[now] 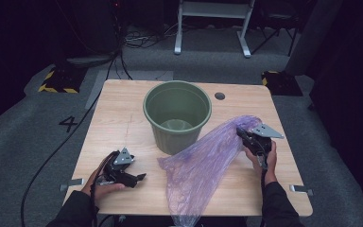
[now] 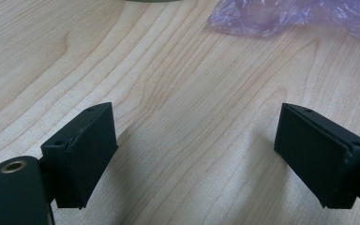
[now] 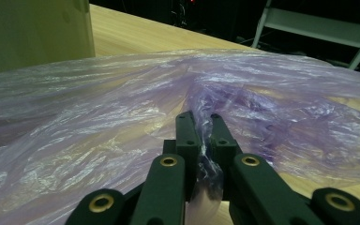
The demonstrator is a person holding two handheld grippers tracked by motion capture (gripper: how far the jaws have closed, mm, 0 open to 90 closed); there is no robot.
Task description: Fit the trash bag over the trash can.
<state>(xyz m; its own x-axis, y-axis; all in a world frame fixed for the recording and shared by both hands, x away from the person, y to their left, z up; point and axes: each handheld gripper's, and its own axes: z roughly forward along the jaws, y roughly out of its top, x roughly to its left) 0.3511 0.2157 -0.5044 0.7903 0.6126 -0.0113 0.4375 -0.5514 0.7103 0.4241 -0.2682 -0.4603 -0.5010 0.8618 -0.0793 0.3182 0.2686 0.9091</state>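
Note:
A thin purple plastic bag lies stretched across the wooden table, from the right side down past the front edge. My right gripper is shut on the bag's upper end, and the right gripper view shows the film pinched between the two jaws at my right gripper. A green plastic bin stands upright and empty at the table's middle, just left of the bag. My left gripper rests near the front left corner, open, with bare wood between its jaws. A corner of the bag lies ahead of it.
A round cable hole sits in the tabletop behind the bin. Beyond the table are grey carpet, cables, yellow-black floor blocks and a white frame. Metal brackets stick out at the table's front sides.

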